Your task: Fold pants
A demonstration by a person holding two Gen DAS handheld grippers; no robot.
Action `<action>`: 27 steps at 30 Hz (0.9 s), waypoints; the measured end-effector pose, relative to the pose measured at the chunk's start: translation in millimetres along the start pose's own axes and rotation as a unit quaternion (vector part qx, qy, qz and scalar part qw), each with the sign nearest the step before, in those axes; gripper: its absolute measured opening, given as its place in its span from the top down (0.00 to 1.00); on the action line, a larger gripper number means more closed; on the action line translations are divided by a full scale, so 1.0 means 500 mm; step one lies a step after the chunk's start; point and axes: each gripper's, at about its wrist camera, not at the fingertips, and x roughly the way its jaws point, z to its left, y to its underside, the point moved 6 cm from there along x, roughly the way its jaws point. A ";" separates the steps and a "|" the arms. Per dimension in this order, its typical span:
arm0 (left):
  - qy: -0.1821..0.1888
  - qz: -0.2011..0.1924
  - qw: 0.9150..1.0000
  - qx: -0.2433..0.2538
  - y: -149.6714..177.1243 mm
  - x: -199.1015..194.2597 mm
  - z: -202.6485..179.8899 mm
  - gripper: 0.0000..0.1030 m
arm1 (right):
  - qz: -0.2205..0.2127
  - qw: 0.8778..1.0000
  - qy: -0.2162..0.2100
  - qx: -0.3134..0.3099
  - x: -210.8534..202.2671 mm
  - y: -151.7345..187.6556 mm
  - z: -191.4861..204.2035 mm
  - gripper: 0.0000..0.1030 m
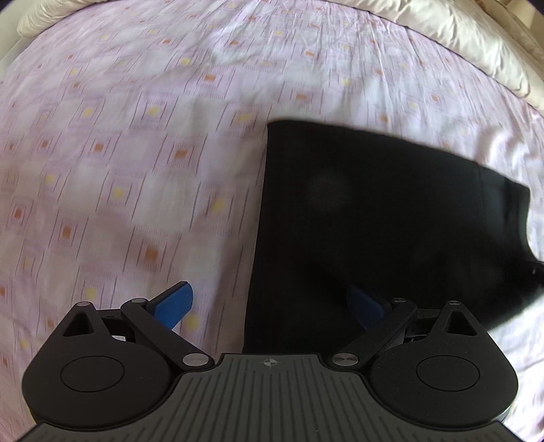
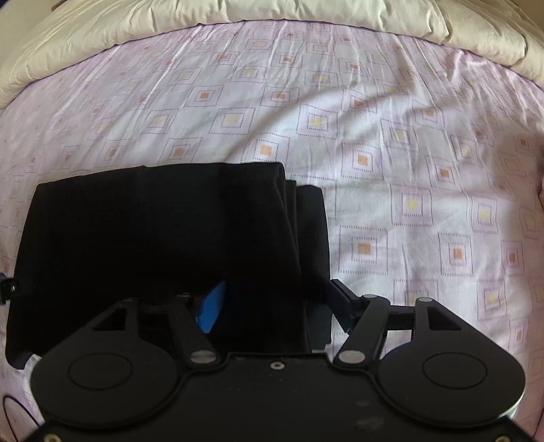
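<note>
Black pants (image 1: pixel 374 221) lie folded in a compact rectangle on the patterned bed sheet (image 1: pixel 119 153). My left gripper (image 1: pixel 268 306) is open above the pants' left edge, its left blue pad (image 1: pixel 173 306) over the sheet and its right pad (image 1: pixel 365 304) over the cloth. In the right wrist view the pants (image 2: pixel 153 231) fill the lower left, with stacked layers showing at their right edge. My right gripper (image 2: pixel 275 302) is open, its jaws wide apart astride the near right part of the pants; its left blue pad (image 2: pixel 212 306) shows against the cloth.
The pink-white sheet (image 2: pixel 391 170) with small square prints is wrinkled and stretches to the right and far side. A cream quilt (image 2: pixel 272 13) is bunched along the far edge, and shows in the left wrist view (image 1: pixel 476 40) at top right.
</note>
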 end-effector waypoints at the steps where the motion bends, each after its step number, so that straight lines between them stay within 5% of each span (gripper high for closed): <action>1: 0.003 0.000 1.000 -0.002 0.018 -0.009 0.007 0.04 | -0.001 1.000 -0.005 0.012 -0.006 0.010 -0.006 0.33; 9: 0.025 0.011 0.999 -0.042 0.081 -0.009 0.030 0.05 | 0.000 0.999 -0.017 0.038 -0.010 0.055 -0.018 0.30; 15: 0.017 -0.060 0.998 0.022 0.026 -0.064 0.004 0.09 | -0.047 0.998 -0.026 0.013 -0.046 0.015 -0.018 0.30; 21: 0.021 -0.043 0.999 0.021 -0.031 -0.013 -0.004 0.09 | -0.028 0.999 -0.023 0.021 0.003 -0.019 -0.047 0.29; 27: 0.042 -0.016 0.999 0.021 -0.041 0.038 -0.019 0.01 | 0.006 0.993 -0.089 0.080 0.049 -0.023 -0.069 0.24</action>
